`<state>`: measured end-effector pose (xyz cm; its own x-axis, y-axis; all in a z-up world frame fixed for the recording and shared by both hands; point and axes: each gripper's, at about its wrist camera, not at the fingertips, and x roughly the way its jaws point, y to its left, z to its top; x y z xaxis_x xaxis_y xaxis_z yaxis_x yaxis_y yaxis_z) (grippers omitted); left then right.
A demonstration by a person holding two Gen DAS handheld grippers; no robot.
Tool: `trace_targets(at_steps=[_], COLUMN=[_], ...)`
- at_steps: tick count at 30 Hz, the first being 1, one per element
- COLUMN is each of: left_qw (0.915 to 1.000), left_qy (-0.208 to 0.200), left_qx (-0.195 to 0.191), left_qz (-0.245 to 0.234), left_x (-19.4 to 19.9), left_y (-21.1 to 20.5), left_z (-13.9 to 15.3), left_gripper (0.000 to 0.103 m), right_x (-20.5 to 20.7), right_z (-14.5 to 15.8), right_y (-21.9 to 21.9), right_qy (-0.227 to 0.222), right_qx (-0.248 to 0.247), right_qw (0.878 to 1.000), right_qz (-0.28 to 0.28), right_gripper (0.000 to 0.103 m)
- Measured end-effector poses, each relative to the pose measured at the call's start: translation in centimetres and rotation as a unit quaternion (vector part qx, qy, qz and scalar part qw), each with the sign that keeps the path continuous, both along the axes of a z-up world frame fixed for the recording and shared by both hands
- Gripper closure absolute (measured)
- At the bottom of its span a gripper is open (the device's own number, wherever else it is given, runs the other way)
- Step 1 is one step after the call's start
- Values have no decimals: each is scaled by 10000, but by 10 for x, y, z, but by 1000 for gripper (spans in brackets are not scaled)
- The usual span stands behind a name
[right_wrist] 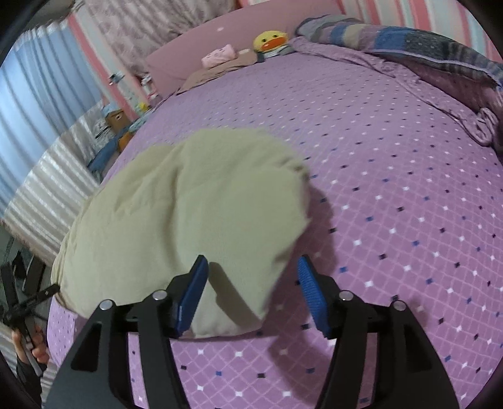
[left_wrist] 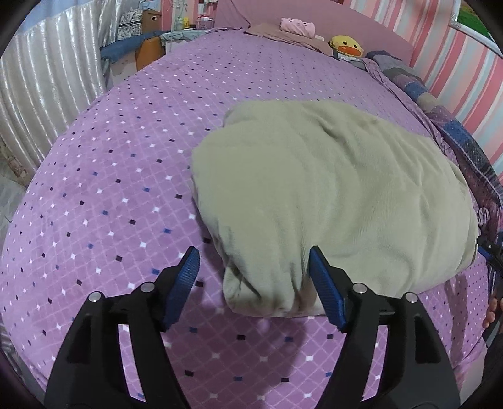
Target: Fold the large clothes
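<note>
A pale green garment (left_wrist: pixel 314 176) lies folded into a thick, rounded bundle on the purple diamond-patterned bed cover (left_wrist: pixel 110 188). My left gripper (left_wrist: pixel 254 251) is open just above the bed, its blue pads standing either side of the bundle's near left corner; the right pad is close against the cloth. In the right wrist view the same garment (right_wrist: pixel 195 201) fills the left half. My right gripper (right_wrist: pixel 253 259) is open too, and the near right corner of the cloth lies loose between its pads on the bed cover (right_wrist: pixel 393 188).
A yellow duck plush (left_wrist: pixel 345 45) and a pink folded item (left_wrist: pixel 297 26) sit by the pink headboard. A patchwork quilt (right_wrist: pixel 408 37) is bunched along the bed's right side. Curtains (left_wrist: pixel 47 78) and boxes (left_wrist: pixel 151 22) stand past the left edge. A hand (right_wrist: pixel 34 346) shows at lower left.
</note>
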<state>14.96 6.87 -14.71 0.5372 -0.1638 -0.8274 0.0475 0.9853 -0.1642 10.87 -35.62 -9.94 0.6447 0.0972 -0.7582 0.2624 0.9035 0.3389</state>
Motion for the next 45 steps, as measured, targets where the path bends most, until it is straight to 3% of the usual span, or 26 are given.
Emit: trace_targets(at_steps=[6,10,14,19,25,29,35,45], left_qw=[9995,9987,9970,9977,9974,9962,9949,9932], left_qy=[-138,-5,136,188,75,-215,-547,-850], left_qx=[-29,351,675,512,497,592,654,735], left_qz=[283,369,356,414,522,594,536,305], left_x=[12,29,34,32,23,9,-14,-71], left_y=[11,13,14,26,29,20,-3,-31], left_z=[15,10,-11,-29,-17,8,49,97], left_gripper=[30,28,23,18,18,3,3,3], right_x=[16,30,36,37,28,14,-6,-43], right_z=[4,-6,-20,-33,-27,-8,21,75], right_y=[11,27,32,24,22,28,52,101], right_qy=[136,489,778,901,768,479,153,-281], right_qx=[-516,-1306,-1700,-1678,-1495,-1364,-1366,-1395], right_qw=[9986,9902,9822,9815,9858,9895,9905,9898], right_qz=[61,123,169,192,35,53,100,1], right_gripper=[43,43,39,27,27,24,4,2])
